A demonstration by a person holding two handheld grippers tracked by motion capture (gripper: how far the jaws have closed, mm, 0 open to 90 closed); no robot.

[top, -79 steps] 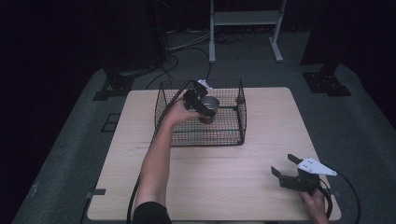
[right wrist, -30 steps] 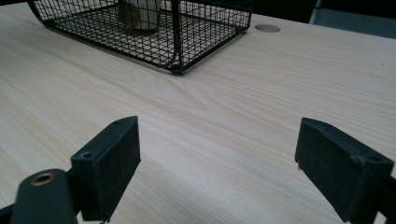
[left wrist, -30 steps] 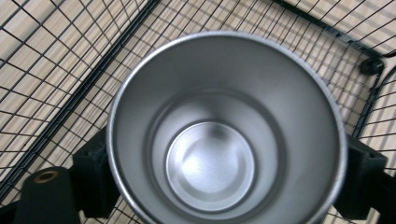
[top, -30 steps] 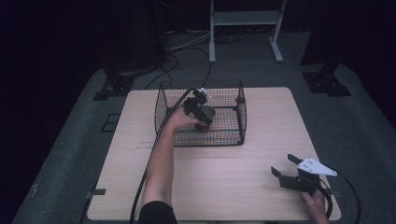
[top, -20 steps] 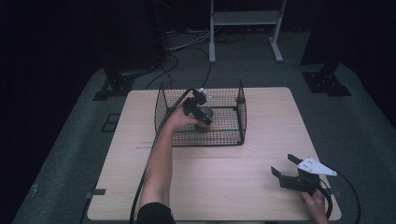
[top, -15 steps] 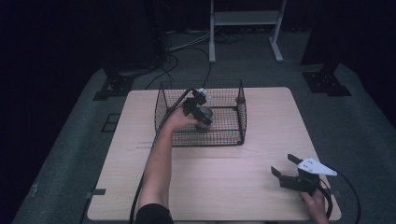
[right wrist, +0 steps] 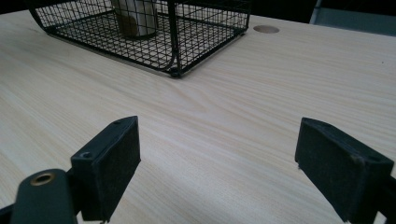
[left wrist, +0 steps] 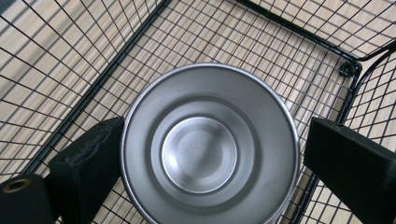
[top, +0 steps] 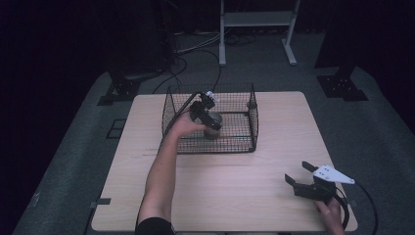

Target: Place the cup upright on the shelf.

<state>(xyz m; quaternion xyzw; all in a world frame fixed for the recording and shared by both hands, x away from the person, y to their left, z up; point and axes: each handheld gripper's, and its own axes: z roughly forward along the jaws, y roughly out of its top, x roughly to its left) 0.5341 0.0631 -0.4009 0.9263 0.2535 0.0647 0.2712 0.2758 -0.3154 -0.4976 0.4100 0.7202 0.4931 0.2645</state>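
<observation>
A steel cup point(top: 213, 126) stands upright on the floor of the black wire basket point(top: 253, 122), seen from straight above in the left gripper view point(left wrist: 210, 149). My left gripper point(top: 207, 116) reaches down into the basket over the cup. Its jaws have just been opening; they straddle the cup, the left pad point(left wrist: 88, 158) at the rim and the right pad point(left wrist: 348, 165) standing clear of it. My right gripper point(top: 297, 172) rests open near the table's front right corner, with nothing between its pads point(right wrist: 109, 163). It faces the basket point(right wrist: 173, 46) and the cup point(right wrist: 135, 18).
The basket sits at the back middle of the light wooden table point(top: 235, 196). A round hole point(right wrist: 266, 29) marks the tabletop beyond the basket. Cables and a white stand frame point(top: 257, 19) lie on the dark floor behind the table.
The left hand has brought the cup down and slightly nearer inside the basket. The right gripper has stayed where it was.
</observation>
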